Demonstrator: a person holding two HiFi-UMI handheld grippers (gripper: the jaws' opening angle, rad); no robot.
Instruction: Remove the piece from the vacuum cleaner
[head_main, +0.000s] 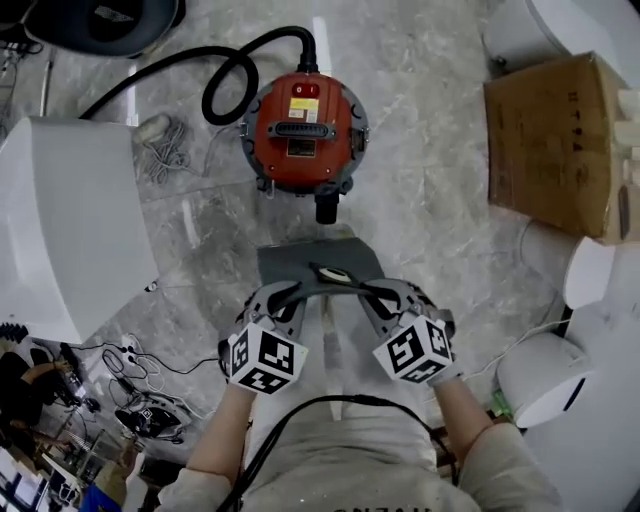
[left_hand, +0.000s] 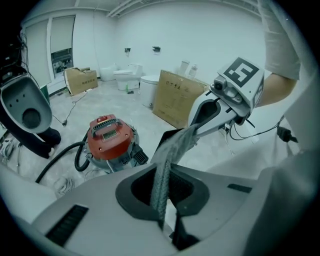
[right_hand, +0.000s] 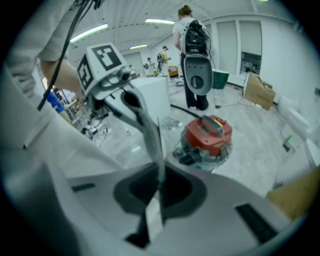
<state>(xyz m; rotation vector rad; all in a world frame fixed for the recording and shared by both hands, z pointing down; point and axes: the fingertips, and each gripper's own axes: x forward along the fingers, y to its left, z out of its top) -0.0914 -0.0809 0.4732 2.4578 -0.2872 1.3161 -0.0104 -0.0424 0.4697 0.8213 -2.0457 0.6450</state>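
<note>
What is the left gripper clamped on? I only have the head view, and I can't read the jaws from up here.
Observer: The left gripper view shows the left gripper shut on one edge of the grey piece, held clear of the floor.
Operator: And the right one?
Observer: In its own view the right gripper is shut on the opposite edge of the same piece.
Operator: Is anyone close by?
Observer: Yes, the right gripper view shows a person standing beyond the red vacuum cleaner.
</note>
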